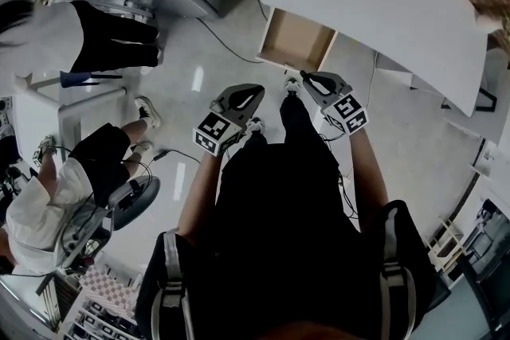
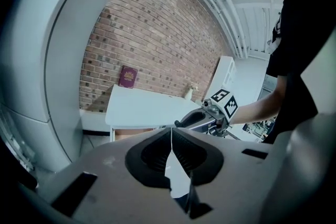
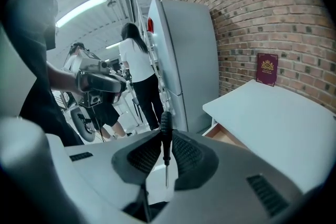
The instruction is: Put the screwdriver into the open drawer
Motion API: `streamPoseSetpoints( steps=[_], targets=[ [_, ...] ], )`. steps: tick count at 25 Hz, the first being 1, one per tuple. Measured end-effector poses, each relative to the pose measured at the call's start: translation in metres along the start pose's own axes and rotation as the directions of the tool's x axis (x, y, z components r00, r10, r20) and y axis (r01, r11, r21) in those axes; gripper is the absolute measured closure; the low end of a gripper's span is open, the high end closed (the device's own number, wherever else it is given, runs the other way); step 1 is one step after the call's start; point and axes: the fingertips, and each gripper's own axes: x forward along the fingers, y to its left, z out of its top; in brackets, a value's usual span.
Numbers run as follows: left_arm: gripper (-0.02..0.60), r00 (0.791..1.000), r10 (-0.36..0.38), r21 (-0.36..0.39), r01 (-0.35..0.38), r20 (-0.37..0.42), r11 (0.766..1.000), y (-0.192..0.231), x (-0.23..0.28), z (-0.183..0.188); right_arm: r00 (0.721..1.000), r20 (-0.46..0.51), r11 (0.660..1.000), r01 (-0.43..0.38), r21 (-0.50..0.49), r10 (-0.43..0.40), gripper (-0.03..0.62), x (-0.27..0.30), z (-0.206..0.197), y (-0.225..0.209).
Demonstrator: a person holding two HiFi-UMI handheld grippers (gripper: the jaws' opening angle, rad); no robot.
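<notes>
Red-brown brick wall (image 2: 152, 34) backs a white flat-topped table (image 1: 374, 4), and a maroon booklet with a gold crest (image 3: 267, 68) leans upright against the bricks at the table's far edge. Under the near edge of the tabletop, an open drawer with a pale wooden inside (image 1: 299, 40) juts out over the pale glossy floor (image 1: 199, 68). Nothing can be seen lying in it. The slim screwdriver with a black ribbed handle (image 3: 166, 123) is not in the drawer. It is pinched between the ribbed pads of the right gripper (image 3: 166, 150), handle uppermost at the jaw tips and thin metal shaft pointing back toward the gripper's body. In the head view this right gripper is held in the air just short of the drawer front, near the table. The left gripper (image 2: 171, 136) is beside it and a little further from the drawer. Its jaws are pressed tip to tip with nothing between them. A tall grey metal cabinet (image 3: 189, 55) stands against the brick beside the table. A person in a white top and black skirt (image 3: 139, 71) stands next to the cabinet, and another person in a white top (image 1: 48, 203) sits at the left of the room. Tube lights run along the ceiling.
</notes>
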Motion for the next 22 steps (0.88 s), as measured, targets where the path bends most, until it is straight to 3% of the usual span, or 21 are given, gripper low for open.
streamPoseSetpoints(
  steps=[15,22],
  targets=[
    [0.565,0.998,0.054,-0.074,-0.057,-0.045,0.996,0.034,0.054,-0.003,0.987,-0.131,0.995,-0.099,-0.020,0.095,0.474,0.022,-0.037,-0.066],
    [0.565,0.995,0.078,-0.126,-0.085,-0.063,0.988,0.059,0.074,-0.036,0.971,-0.190,0.988,-0.154,-0.023,0.146,0.474,0.065,-0.076,-0.083]
  ],
)
